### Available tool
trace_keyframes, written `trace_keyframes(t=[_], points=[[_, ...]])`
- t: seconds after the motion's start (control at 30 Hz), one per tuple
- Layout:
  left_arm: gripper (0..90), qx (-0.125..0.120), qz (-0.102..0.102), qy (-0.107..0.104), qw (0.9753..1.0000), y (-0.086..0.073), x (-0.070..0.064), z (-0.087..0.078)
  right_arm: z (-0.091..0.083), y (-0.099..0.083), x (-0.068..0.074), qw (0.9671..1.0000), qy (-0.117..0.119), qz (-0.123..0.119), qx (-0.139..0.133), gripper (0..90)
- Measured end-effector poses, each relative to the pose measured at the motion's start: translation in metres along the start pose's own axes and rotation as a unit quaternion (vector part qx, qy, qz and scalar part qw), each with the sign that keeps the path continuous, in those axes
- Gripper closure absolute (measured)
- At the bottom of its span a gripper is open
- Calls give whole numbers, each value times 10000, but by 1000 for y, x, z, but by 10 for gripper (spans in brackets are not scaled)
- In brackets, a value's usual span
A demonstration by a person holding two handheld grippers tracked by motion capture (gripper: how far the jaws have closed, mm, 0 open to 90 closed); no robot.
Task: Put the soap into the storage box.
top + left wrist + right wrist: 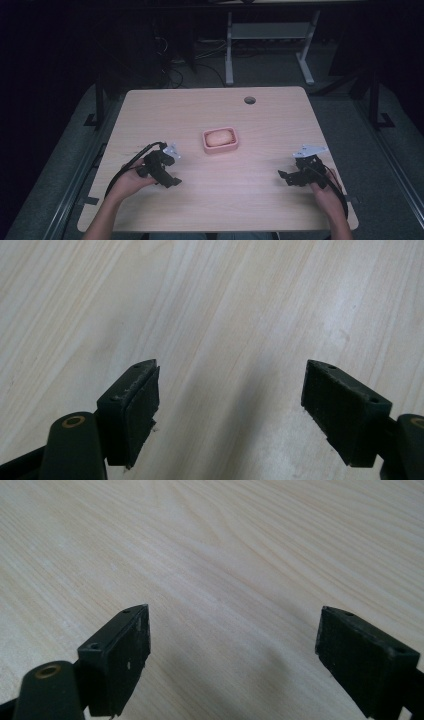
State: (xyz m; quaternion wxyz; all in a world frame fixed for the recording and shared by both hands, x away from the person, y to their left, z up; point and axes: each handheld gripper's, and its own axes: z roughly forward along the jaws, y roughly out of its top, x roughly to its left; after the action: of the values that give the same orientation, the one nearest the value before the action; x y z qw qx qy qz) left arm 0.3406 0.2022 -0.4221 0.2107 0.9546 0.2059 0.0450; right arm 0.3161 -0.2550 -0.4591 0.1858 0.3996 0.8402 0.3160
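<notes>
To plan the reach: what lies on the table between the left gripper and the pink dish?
Nothing: in the high view, bare wood separates the left gripper from the pink dish.

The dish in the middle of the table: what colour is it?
Pink; the dish holds a pale, rounded lump, and it shows best in the high view.

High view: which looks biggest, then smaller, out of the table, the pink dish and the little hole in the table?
1. Table
2. Pink dish
3. Hole, the smallest, though it lies farther from the camera.
</notes>
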Motion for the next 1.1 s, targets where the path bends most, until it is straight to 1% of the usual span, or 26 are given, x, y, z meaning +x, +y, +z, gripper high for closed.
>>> trace_keyframes(t=[0.5, 0.67, 0.8, 0.83, 0.9, 1.1], points=[[225, -81, -118, 61, 9999, -20, -4, -5, 0, 0, 1, 10000, -4, 0, 14, 138], [222, -86, -106, 90, 9999, -24, -5, -7, -1, 0, 1, 10000, -10, 25, 33, 138], [222, -130, -148, 134, 9997, -27, -6, -10, -1, 0, 1, 10000, -12, 22, 39, 138], [222, -92, -130, 146, 9998, -29, -6, -10, -1, 0, 1, 10000, -14, 14, 39, 138], [219, -101, -153, 167, 9997, -31, -7, -11, -1, -1, 1, 10000, -13, 11, 46, 138], [219, -166, -202, 254, 9993, -40, -7, -14, 0, -1, 1, 10000, -9, -22, 43, 138]])
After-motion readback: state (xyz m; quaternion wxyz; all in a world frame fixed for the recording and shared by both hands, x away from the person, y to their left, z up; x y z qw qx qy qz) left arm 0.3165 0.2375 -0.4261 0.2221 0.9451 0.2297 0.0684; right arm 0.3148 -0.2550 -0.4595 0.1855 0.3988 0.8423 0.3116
